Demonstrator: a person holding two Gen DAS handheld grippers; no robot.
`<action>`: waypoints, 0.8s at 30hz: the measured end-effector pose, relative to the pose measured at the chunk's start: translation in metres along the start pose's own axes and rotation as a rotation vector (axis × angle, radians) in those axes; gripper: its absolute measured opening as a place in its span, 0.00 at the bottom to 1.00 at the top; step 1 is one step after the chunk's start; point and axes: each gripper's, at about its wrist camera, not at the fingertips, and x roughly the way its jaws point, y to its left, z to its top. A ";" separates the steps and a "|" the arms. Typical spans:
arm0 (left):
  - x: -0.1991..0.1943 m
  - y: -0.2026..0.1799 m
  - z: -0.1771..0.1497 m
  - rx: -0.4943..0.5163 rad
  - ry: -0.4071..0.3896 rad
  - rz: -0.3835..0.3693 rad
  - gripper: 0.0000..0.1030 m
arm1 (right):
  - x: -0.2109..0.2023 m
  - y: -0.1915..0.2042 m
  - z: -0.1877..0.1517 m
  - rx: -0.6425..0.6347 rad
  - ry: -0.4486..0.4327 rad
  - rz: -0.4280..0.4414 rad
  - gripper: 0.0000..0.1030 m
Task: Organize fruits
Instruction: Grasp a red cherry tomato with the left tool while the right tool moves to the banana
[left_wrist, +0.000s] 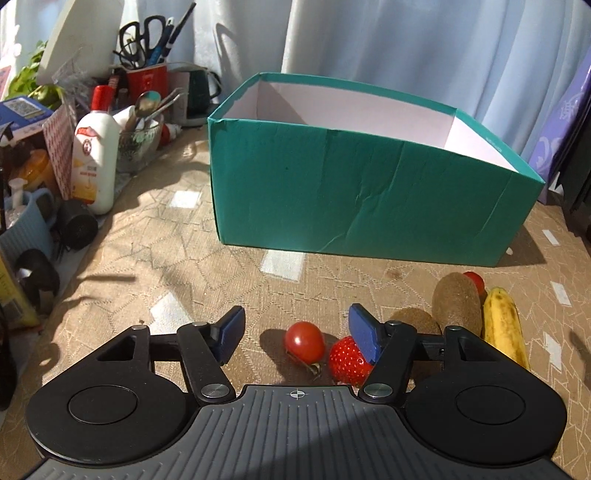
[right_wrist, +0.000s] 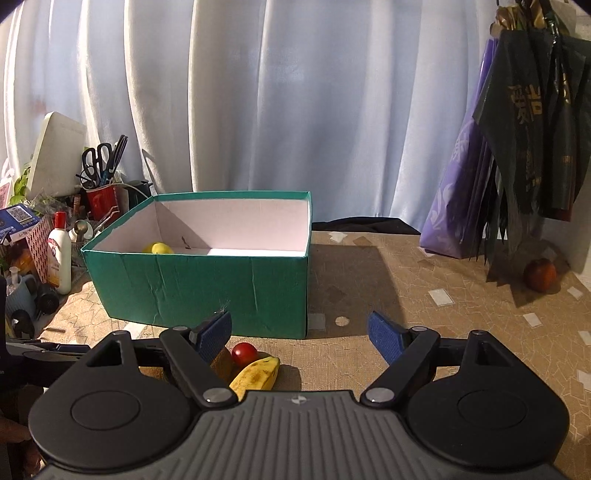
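A green cardboard box (left_wrist: 354, 184) with a white inside stands on the table; in the right wrist view the box (right_wrist: 199, 288) holds a yellow fruit (right_wrist: 159, 248) in its far left corner. My left gripper (left_wrist: 297, 325) is open and empty, low over a cherry tomato (left_wrist: 304, 341) and a strawberry (left_wrist: 347, 360) that lie between its fingers. Right of it lie two kiwis (left_wrist: 458, 302), a second tomato (left_wrist: 474, 280) and a banana (left_wrist: 504, 328). My right gripper (right_wrist: 299, 332) is open and empty above the banana (right_wrist: 256, 373) and a tomato (right_wrist: 243, 352).
Clutter crowds the left table edge: a white bottle (left_wrist: 94, 162), a red cup with scissors (left_wrist: 146, 79), a glass bowl with spoons (left_wrist: 142, 140). Dark and purple bags (right_wrist: 517, 147) hang at the right, with a reddish apple (right_wrist: 540, 275) beneath. A curtain closes the back.
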 end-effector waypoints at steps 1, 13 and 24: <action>0.000 0.001 0.000 -0.010 0.002 0.000 0.65 | 0.000 0.001 0.000 -0.003 0.003 0.000 0.79; 0.004 0.008 0.005 -0.129 0.063 -0.014 0.51 | 0.008 0.005 0.003 -0.015 0.030 0.029 0.79; 0.010 0.005 0.015 -0.164 0.130 0.013 0.39 | 0.013 0.002 0.003 0.001 0.037 0.039 0.79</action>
